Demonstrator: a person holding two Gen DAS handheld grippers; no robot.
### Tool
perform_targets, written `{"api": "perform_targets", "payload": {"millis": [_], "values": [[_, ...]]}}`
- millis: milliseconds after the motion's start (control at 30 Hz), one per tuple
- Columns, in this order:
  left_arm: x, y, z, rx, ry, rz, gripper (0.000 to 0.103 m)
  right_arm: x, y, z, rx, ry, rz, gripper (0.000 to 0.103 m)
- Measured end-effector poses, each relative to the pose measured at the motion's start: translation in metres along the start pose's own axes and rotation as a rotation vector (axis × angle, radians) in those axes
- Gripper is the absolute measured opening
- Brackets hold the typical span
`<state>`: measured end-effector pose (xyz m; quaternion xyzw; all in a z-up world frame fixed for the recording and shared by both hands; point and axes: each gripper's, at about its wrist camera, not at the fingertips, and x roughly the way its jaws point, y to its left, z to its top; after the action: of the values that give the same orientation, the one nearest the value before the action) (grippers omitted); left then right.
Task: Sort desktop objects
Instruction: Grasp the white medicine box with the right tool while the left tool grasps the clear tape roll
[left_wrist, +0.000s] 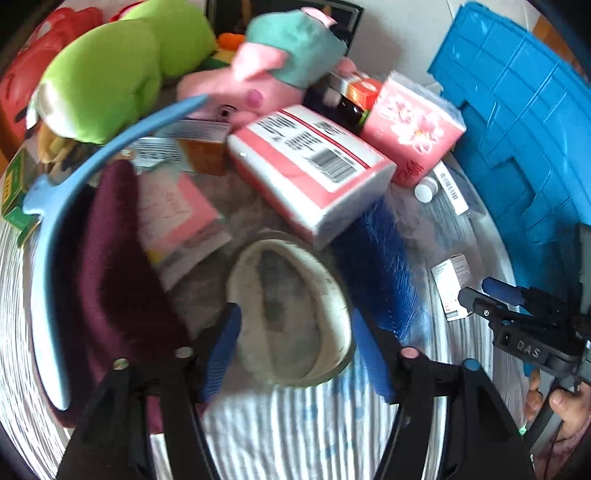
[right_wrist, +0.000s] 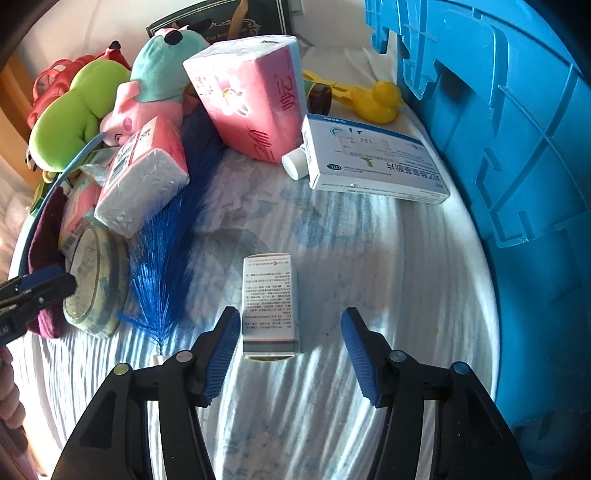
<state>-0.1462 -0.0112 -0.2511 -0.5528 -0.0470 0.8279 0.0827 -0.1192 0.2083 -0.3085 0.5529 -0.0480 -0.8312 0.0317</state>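
Note:
My left gripper (left_wrist: 295, 347) is open, its blue pads either side of a dirty round tape roll (left_wrist: 291, 317) lying on the striped cloth; I cannot tell if the pads touch it. My right gripper (right_wrist: 291, 350) is open around the near end of a small white medicine box (right_wrist: 269, 302), pads apart from it. The tape roll also shows in the right wrist view (right_wrist: 96, 280), with the left gripper's fingertip (right_wrist: 48, 280) at it. The right gripper (left_wrist: 480, 295) shows at the right of the left wrist view, by the same small box (left_wrist: 452, 284).
A blue plastic crate (right_wrist: 517, 166) stands along the right. A pile at the back holds pink tissue packs (right_wrist: 243, 96), a blue-white medicine box (right_wrist: 369, 158), a white bottle (right_wrist: 295, 164), a yellow duck (right_wrist: 380, 101), green (right_wrist: 70, 122) and pink plush toys, a blue feather brush (right_wrist: 166, 240), a maroon cloth (left_wrist: 110, 266) and a blue hanger (left_wrist: 48, 229).

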Motion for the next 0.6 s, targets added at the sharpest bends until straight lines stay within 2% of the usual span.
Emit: {"api": "perform_targets", "payload": {"millis": [267, 300, 333, 367, 433, 500, 600], "values": [[0.034, -0.020, 0.010, 0.038, 0.082, 0.141, 0.068, 0.010, 0.008, 0.007, -0.031, 0.016, -0.001, 0.057], [0.036, -0.022, 0.009, 0.048, 0.088, 0.146, 0.062, 0.012, 0.009, 0.008, -0.035, 0.018, -0.004, 0.057], [0.036, -0.022, 0.008, 0.048, 0.092, 0.147, 0.046, 0.014, 0.009, 0.009, -0.038, 0.019, -0.010, 0.055], [0.036, -0.022, 0.006, 0.045, 0.107, 0.146, 0.039, 0.015, 0.010, 0.010, -0.040, 0.021, -0.016, 0.043], [0.035, -0.021, 0.004, 0.039, 0.126, 0.123, 0.022, 0.018, 0.012, 0.011, -0.058, 0.028, -0.030, 0.030], [0.028, -0.023, 0.001, 0.050, 0.116, 0.116, 0.016, 0.015, 0.016, 0.011, -0.082, 0.014, -0.050, 0.030], [0.013, -0.025, -0.003, 0.064, 0.076, 0.126, 0.015, -0.001, 0.023, 0.012, -0.099, -0.035, -0.050, 0.030]]}}
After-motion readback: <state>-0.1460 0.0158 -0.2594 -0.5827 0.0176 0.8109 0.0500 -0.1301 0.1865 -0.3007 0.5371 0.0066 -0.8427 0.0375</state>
